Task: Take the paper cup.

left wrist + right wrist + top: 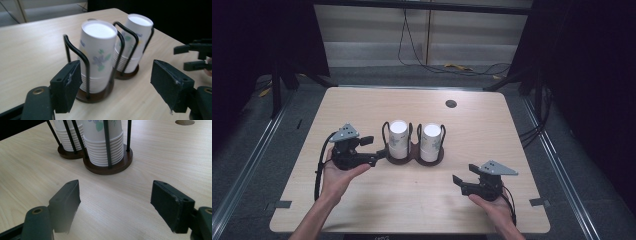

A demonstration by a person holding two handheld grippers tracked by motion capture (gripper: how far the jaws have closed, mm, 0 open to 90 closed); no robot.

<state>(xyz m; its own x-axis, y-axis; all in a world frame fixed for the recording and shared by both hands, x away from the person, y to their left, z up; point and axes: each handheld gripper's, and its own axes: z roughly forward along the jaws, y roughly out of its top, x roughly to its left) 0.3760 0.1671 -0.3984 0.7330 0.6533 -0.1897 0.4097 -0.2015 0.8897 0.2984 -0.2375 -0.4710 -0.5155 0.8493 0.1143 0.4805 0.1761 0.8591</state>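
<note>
Two stacks of white flower-printed paper cups stand upside down in a twin black wire holder with dark round bases [414, 159] at the table's middle. The left stack [398, 139] [98, 52] is nearest my left gripper [374, 148] [116, 82]. That gripper is open, pointing at the stack from its left, a little short of the wire, with nothing between the jaws. The right stack [431, 142] [103, 147] stands beyond my right gripper [464, 173] [115, 202]. It is open over bare wood at the front right, clear of the holder, and shows in the left gripper view as the right gripper [190, 56].
The light wooden table [362, 105] has a round cable hole [451, 104] [185, 122] at its back right. Cables [452, 65] lie on the floor behind the table, and dark stands flank both sides. Bare wood lies all around the holder.
</note>
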